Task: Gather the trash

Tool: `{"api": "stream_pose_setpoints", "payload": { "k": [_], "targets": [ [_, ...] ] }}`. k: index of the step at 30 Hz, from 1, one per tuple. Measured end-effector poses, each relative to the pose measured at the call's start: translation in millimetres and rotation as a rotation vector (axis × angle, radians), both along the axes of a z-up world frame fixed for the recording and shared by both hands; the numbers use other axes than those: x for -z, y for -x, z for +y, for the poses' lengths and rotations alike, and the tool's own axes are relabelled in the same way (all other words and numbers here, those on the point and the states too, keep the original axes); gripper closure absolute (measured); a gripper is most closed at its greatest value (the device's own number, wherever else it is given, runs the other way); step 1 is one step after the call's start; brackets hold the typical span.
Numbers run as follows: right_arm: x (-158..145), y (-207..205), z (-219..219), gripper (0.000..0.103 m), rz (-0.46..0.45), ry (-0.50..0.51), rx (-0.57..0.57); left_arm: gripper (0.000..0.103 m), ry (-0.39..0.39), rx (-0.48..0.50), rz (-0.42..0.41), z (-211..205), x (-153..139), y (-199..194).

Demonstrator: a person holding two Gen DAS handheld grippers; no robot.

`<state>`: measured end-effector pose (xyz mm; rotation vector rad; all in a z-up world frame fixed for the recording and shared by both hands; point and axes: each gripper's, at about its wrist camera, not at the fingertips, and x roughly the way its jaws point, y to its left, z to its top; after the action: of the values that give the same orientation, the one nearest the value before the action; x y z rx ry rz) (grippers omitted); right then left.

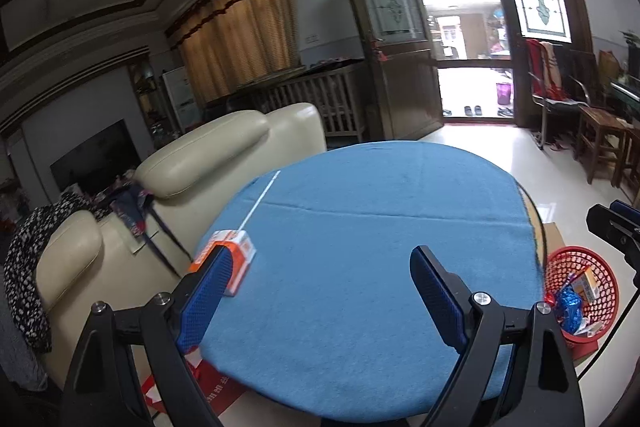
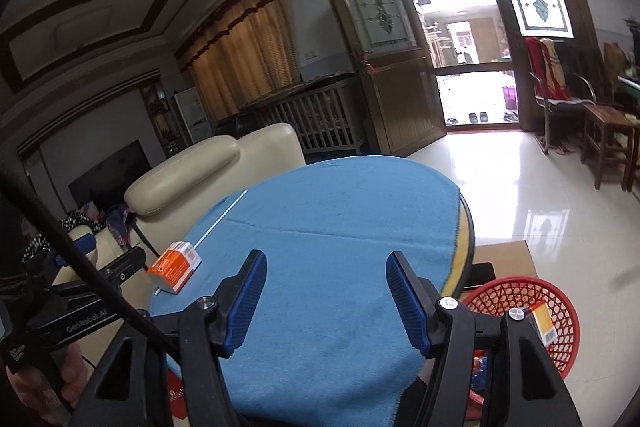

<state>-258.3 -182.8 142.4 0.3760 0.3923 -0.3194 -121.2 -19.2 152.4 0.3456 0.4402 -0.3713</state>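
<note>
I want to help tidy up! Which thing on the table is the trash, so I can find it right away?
Find the round table with the blue cloth. Go to its edge nearest the cream sofa. There sits a small orange and white carton with a thin white stick lying beside it; the carton is the only boxy, bright thing on the cloth.

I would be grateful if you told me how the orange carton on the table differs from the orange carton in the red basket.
The carton on the table lies on the blue cloth near its left edge, alone; the carton in the basket sits tilted among other wrappers, below table level. The table carton has a white straw lying by it; the basket carton shows none. The table one still awaits collecting; the other is already inside the red basket. Both are small orange-and-white boxes.
</note>
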Motion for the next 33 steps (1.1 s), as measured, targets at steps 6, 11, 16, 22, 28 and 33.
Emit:
{"api": "stream_pose_setpoints", "payload": {
  "k": [6, 11, 16, 22, 28, 33],
  "targets": [
    [-8.8, -18.1, 40.8, 0.037, 0.017, 0.062, -0.046, 0.013, 0.025, -0.064, -0.014, 39.7, -3.8, -7.8],
    [-10.4, -32.6, 70.0, 0.037, 0.041, 0.093, -0.083, 0.013, 0.038, -0.105, -0.029, 64.2, -5.9, -8.2],
    [-13.9, -41.7, 94.5, 0.037, 0.049, 0.128, -0.101, 0.012, 0.045, -0.13, -0.042, 79.7, -8.4, -8.1],
    [-17.7, -48.3, 109.4, 0.037, 0.045, 0.131, -0.107, 0.012, 0.056, -0.151, -0.053, 91.4, -11.0, -9.6],
    [-17.8, -52.0, 114.5, 0.037, 0.047, 0.132, -0.106, 0.012, 0.061, -0.155, -0.06, 95.9, -12.3, -7.7],
    [-18.0, -54.5, 119.4, 0.037, 0.048, 0.144, -0.108, 0.012, 0.067, -0.156, -0.063, 98.2, -12.0, -6.7]
  ]
}}
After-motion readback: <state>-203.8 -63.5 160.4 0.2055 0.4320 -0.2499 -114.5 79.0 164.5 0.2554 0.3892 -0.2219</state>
